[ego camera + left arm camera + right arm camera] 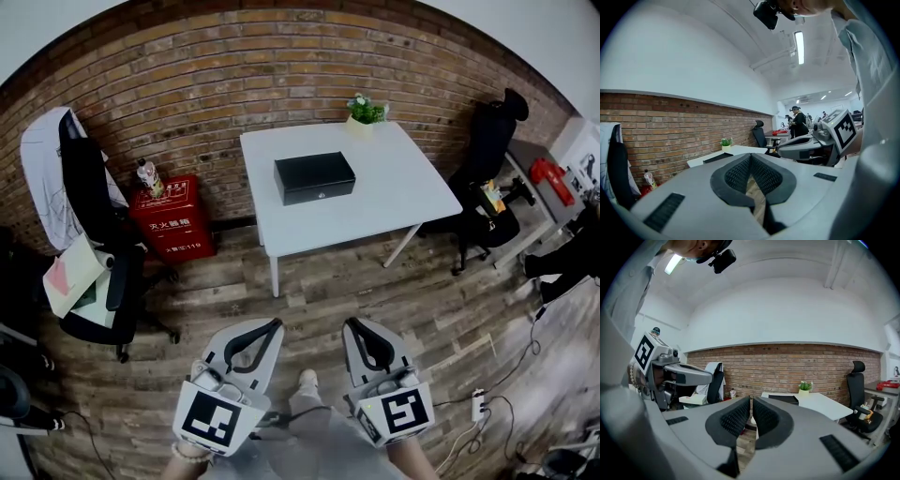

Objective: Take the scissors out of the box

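Sitting shut on the white bench [398,183], the black box [314,176] hides any scissors; a plant [365,111] stands behind it. Across the wood floor [319,281], left gripper [273,326] and right gripper [351,324] point at it, fingers closed on nothing.

A shut black box [315,177] sits mid-worktop [394,197], a potted plant [365,111] near the far right corner, against the brick wall [187,84]. The left gripper [274,324] and right gripper [352,324] hover over wooden floor [328,281], well apart from the worktop, fingers together.
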`<control>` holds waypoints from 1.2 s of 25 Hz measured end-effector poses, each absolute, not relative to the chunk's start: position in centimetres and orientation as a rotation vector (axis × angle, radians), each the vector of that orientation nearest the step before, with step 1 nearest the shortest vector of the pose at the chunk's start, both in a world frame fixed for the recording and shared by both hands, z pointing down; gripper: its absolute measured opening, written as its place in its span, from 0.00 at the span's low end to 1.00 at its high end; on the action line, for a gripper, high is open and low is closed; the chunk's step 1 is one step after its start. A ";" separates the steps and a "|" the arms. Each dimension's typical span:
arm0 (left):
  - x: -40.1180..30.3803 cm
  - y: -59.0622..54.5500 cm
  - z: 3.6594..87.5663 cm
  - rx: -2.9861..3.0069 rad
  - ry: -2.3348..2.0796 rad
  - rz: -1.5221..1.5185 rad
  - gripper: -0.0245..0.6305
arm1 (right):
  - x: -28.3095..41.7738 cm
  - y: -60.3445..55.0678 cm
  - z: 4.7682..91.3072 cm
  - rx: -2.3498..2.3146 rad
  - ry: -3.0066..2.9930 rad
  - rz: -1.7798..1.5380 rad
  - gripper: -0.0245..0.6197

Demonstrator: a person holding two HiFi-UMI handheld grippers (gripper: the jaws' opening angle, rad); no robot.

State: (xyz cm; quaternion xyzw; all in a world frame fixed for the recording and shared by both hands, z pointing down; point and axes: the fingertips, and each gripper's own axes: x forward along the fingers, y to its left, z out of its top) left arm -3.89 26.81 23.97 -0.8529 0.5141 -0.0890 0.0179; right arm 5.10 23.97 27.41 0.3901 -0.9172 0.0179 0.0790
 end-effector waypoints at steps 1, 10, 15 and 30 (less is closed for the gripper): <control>-3.8 26.0 23.9 -2.646 1.611 -0.276 0.06 | 5.1 23.1 27.4 1.156 -2.744 0.050 0.11; -2.9 19.0 23.5 -2.603 1.711 -0.266 0.06 | 4.7 15.8 26.3 1.030 -2.793 -0.122 0.11; -2.5 15.8 23.1 -2.564 1.758 -0.258 0.06 | 5.3 12.0 26.2 0.987 -2.807 -0.088 0.11; -1.0 11.4 23.5 -2.492 1.856 -0.242 0.06 | 7.0 7.2 26.4 0.902 -2.839 -0.097 0.11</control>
